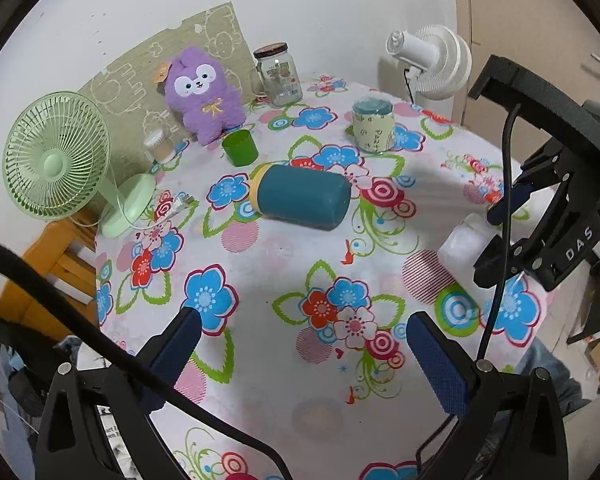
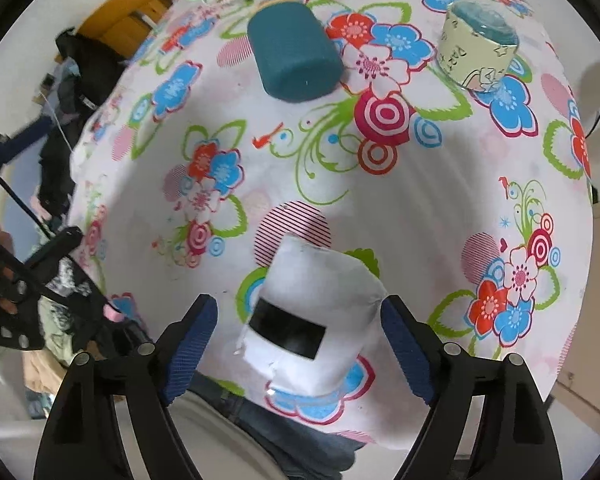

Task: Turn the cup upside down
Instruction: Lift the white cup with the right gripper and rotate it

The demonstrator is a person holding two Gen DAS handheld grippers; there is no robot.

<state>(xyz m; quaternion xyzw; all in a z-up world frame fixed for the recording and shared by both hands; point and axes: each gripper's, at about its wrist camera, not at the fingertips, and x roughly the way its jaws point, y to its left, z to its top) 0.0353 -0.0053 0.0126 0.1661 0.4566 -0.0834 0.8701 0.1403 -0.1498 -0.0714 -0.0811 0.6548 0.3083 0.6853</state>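
Observation:
A white cup (image 2: 316, 312) with a black rectangular label stands on the flowered tablecloth (image 2: 400, 200) near the table's front edge. Its top face looks closed and no opening shows. My right gripper (image 2: 296, 312) is open around it: the right finger sits at the cup's side and the left finger stands apart. In the left wrist view the same white cup (image 1: 462, 238) shows at the right, between the fingers of the right gripper (image 1: 496, 232). My left gripper (image 1: 304, 322) hangs open above the tablecloth (image 1: 284, 264) with nothing between its fingers.
A teal cylinder (image 1: 300, 198) lies on its side mid-table. Behind it stand a green cup (image 1: 240, 147), a cream cup (image 1: 372, 124), a glass jar (image 1: 278, 74) and a purple plush (image 1: 204, 92). A green fan (image 1: 56, 160) is at left, a white fan (image 1: 432, 60) at back right.

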